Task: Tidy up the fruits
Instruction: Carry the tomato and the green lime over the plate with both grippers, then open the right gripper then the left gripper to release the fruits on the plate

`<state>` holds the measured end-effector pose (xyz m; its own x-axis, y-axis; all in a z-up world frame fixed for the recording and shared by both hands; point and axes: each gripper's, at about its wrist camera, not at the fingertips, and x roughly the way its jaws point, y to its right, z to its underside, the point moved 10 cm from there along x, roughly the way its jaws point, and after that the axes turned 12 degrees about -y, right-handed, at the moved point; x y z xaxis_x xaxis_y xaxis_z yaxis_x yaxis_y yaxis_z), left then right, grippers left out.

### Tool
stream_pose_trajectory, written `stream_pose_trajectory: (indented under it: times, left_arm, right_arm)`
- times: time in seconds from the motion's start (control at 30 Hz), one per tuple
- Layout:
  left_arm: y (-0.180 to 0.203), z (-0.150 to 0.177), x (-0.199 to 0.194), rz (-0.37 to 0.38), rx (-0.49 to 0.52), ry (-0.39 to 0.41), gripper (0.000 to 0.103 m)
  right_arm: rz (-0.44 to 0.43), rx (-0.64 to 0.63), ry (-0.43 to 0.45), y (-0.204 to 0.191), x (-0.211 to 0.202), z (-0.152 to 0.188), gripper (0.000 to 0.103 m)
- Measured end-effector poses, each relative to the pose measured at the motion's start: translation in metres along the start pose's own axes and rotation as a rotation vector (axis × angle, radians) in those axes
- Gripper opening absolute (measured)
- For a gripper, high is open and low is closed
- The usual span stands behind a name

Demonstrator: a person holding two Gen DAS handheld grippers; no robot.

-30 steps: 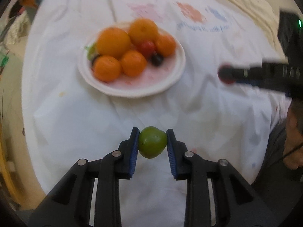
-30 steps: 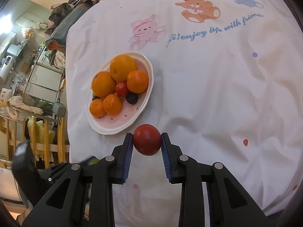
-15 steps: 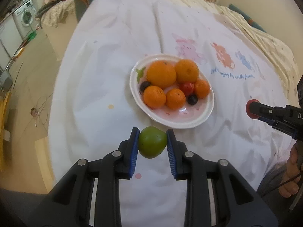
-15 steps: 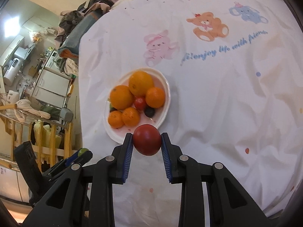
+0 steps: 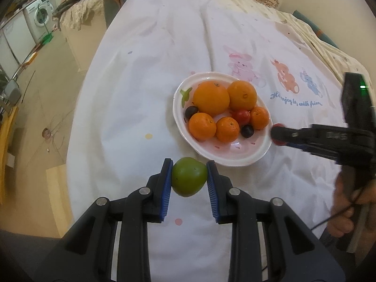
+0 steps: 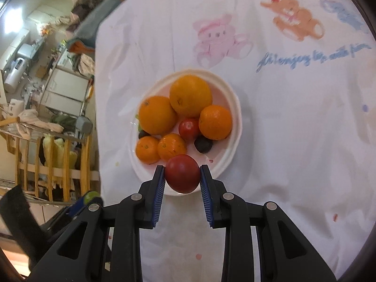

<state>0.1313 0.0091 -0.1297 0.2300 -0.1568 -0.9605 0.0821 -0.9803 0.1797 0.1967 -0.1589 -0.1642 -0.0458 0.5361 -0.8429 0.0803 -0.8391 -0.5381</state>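
Gripping across their middles, left gripper (image 5: 189,179) holds green fruit (image 5: 189,176), right gripper (image 6: 181,176) red fruit (image 6: 182,173) at lower centre; smooth, round, light, probably slip-prone.

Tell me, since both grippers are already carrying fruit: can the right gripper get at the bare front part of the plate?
Probably yes. The right gripper, shut on a red tomato, hangs over the plate's near rim, with nothing between them; the left gripper holds its green fruit off to the side.

gripper pads (image 5: 165,188): blue
held fruit (image 5: 189,176): green
other held fruit (image 6: 182,173): red
plate (image 5: 237,158): white, pinkish inside
cloth (image 5: 145,89): white, pastel bears, dots
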Motion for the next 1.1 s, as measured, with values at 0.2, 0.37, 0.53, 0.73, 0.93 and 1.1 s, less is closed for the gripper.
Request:
stream_pose_trajectory:
  times: [0.2,0.37,0.53,0.73,0.93,1.1]
  left_arm:
    - [0.002,-0.003,0.008,0.006,0.003,-0.028,0.025]
    - [0.001,-0.005,0.012,0.007,-0.005,-0.039,0.025]
    - [0.004,-0.004,0.019,-0.013,0.009,-0.048,0.025]
    - [0.017,-0.004,0.035,-0.013,0.029,-0.088,0.025]
    - [0.035,-0.017,0.049,-0.021,0.038,-0.103,0.025]
    - [0.052,-0.032,0.067,-0.044,0.062,-0.113,0.025]
  right_arm:
    - [0.024,-0.006,-0.065,0.0,0.036,-0.009,0.034]
    - [-0.022,0.018,-0.063,0.001,0.037,-0.011,0.06]
    - [0.0,0.015,0.007,0.007,0.011,-0.009,0.063]
    - [-0.064,0.09,0.117,0.017,-0.039,0.006,0.083]
    - [-0.067,0.135,0.202,0.041,-0.076,0.028,0.086]
    - [-0.085,0.206,0.177,0.064,-0.073,0.04,0.086]
